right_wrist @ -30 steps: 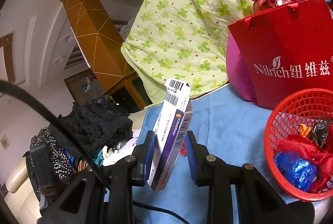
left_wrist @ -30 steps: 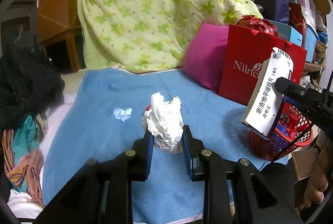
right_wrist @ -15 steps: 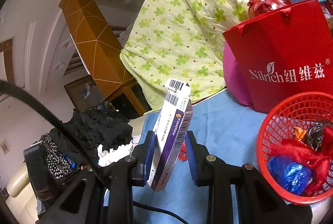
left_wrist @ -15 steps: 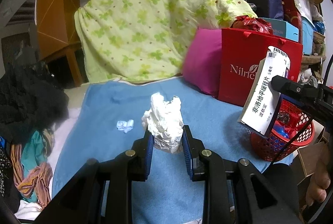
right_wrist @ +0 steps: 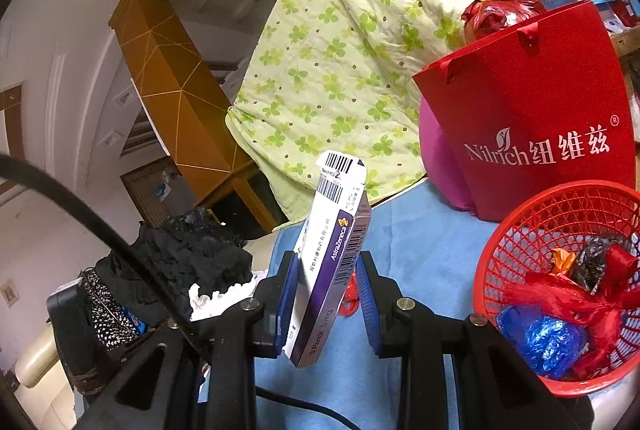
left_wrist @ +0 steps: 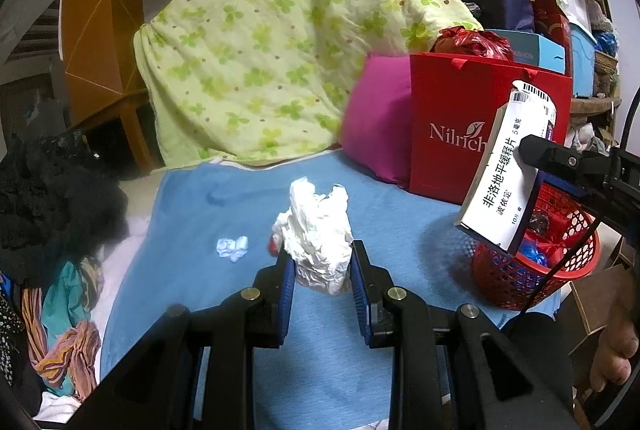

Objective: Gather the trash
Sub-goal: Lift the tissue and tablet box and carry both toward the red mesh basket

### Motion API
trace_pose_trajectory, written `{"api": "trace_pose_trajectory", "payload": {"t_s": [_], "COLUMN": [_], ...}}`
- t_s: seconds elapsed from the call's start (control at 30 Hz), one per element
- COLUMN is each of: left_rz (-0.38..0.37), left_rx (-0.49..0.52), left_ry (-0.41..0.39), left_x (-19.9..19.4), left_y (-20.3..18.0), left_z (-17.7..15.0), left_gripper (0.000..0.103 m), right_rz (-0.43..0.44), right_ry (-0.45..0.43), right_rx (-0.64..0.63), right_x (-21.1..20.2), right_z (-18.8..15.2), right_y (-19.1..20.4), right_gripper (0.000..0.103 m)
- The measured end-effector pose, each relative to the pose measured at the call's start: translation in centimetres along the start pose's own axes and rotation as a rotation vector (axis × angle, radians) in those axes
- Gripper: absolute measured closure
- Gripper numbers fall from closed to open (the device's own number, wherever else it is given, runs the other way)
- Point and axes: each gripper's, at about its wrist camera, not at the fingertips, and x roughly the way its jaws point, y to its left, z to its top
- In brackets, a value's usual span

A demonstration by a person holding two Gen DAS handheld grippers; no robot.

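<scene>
Both grippers loaded above blue cloth.
Left gripper clamps crumpled white paper wad; right gripper clamps white-purple cardboard medicine box, beside red plastic mesh basket.

Count of what shows:

- Grippers: two, left gripper and right gripper.
- Crumpled white paper wad: one large.
- Small tissue scrap on the blue blanket: one.
- Medicine box: one.
- Red mesh basket: one (holds several crumpled bags, red, blue, black, orange; exact number cannot be told).
- Red paper bag with white lettering: one.
- Magenta pillow: one.
- Green clover-print quilt: one.
- Small red scrap on the blanket: one, partly hidden.
</scene>
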Motion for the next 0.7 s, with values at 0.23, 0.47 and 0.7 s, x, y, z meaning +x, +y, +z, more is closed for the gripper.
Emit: {"api": "trace_pose_trajectory", "payload": {"t_s": [0.23,0.47,0.7], "left_rz": [-0.005,-0.012,-0.019], "left_rx": [0.013,0.028,0.047], "left_ry": [0.001,0.006,0.010], "left_x": [-0.1,0.0,0.1], "left_y": [-0.2,-0.6,-0.9], "left_z": [-0.1,-0.1,-0.2], "left_gripper": [0.075,0.075,0.075], "right_rz": [-0.004,-0.006,-0.012], "right_ry": [-0.010,-0.021,-0.032], "right_rx": [0.004,0.004,0.017], "right_x": [-0.4,-0.9,-1.4], "right_z": [0.0,0.2,0.1], "right_y": [0.1,0.1,-0.3], "right_gripper": [0.071,0.071,0.071]}}
